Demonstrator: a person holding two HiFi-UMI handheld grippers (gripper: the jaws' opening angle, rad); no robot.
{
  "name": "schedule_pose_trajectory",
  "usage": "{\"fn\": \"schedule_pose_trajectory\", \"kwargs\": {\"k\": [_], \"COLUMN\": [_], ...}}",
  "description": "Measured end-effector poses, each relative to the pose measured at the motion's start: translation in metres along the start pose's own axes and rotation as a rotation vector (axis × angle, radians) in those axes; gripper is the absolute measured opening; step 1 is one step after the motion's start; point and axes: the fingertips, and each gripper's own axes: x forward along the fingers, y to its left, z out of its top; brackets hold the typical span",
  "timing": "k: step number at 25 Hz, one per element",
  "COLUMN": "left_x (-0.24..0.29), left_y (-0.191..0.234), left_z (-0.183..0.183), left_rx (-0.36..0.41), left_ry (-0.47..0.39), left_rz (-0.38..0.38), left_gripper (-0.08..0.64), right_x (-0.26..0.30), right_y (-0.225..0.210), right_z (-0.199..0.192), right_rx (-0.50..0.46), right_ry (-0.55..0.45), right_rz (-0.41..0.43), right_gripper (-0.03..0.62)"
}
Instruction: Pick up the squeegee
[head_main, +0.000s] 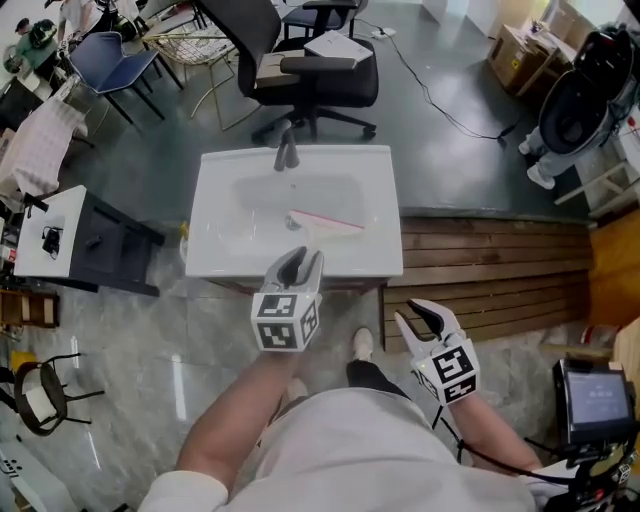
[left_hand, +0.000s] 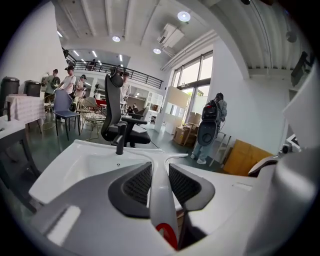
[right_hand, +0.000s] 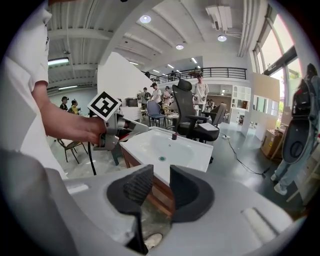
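Note:
The squeegee (head_main: 325, 222) has a white handle and a pink-edged blade, and its blade end hangs over the front right of the white sink (head_main: 218, 190). My left gripper (head_main: 300, 264) is shut on its handle at the sink's front edge. In the left gripper view the handle (left_hand: 161, 200) runs between the pads to the T-shaped head (left_hand: 167, 158), beyond which lies the sink (left_hand: 70, 167). Whether the blade touches the sink I cannot tell. My right gripper (head_main: 418, 318) hovers open and holds nothing, lower right of the sink, and its own view (right_hand: 161, 172) shows the sink (right_hand: 197, 155) ahead.
A dark faucet (head_main: 287, 152) stands at the sink's back edge. A black office chair (head_main: 305, 65) is behind the sink. Wooden decking (head_main: 490, 270) lies to the right, and a white-topped black cabinet (head_main: 105, 245) to the left. People stand far off in the room.

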Motion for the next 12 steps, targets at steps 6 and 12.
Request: {"fn": "schedule_pose_trajectory", "kwargs": {"k": [6, 12], "left_x": [-0.083, -0.155], "left_y": [0.028, 0.053], "left_z": [0.007, 0.004], "left_rx": [-0.007, -0.02], "left_ry": [-0.039, -0.07], "left_rz": [-0.004, 0.008], "left_gripper": [0.115, 0.115], "right_x": [0.003, -0.001], "right_y": [0.051, 0.09], "right_z": [0.016, 0.021], "right_rx": [-0.024, -0.038], "right_ry": [-0.015, -0.03], "right_rz": [0.012, 0.009], "right_gripper": [0.089, 0.089]}}
